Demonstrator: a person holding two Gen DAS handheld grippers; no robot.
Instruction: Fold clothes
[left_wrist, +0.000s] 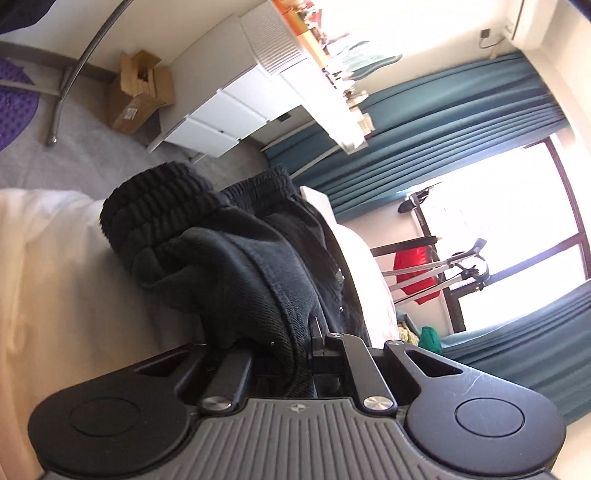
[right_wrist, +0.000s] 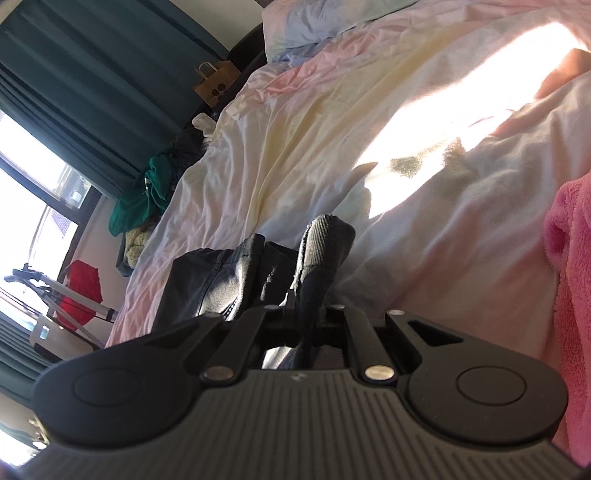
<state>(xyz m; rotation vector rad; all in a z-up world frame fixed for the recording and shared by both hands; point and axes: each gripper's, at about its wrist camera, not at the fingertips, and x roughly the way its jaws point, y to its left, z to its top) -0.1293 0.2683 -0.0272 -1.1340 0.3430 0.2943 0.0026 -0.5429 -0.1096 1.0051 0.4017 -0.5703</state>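
Note:
A dark navy garment with ribbed elastic bands (left_wrist: 236, 251) hangs bunched in front of my left gripper (left_wrist: 291, 347), which is shut on its fabric; the fingertips are hidden by the cloth. In the right wrist view the same dark garment (right_wrist: 221, 280) lies over the pastel bed sheet (right_wrist: 332, 129). My right gripper (right_wrist: 306, 314) is shut on a ribbed edge of it (right_wrist: 325, 240), which sticks up between the jaws.
A pink fluffy towel (right_wrist: 572, 258) lies at the right on the bed. A green cloth (right_wrist: 144, 195) and a paper bag (right_wrist: 214, 81) sit beside the bed. A white drawer unit (left_wrist: 221, 110), a cardboard box (left_wrist: 136, 96) and teal curtains (left_wrist: 443, 110) stand beyond.

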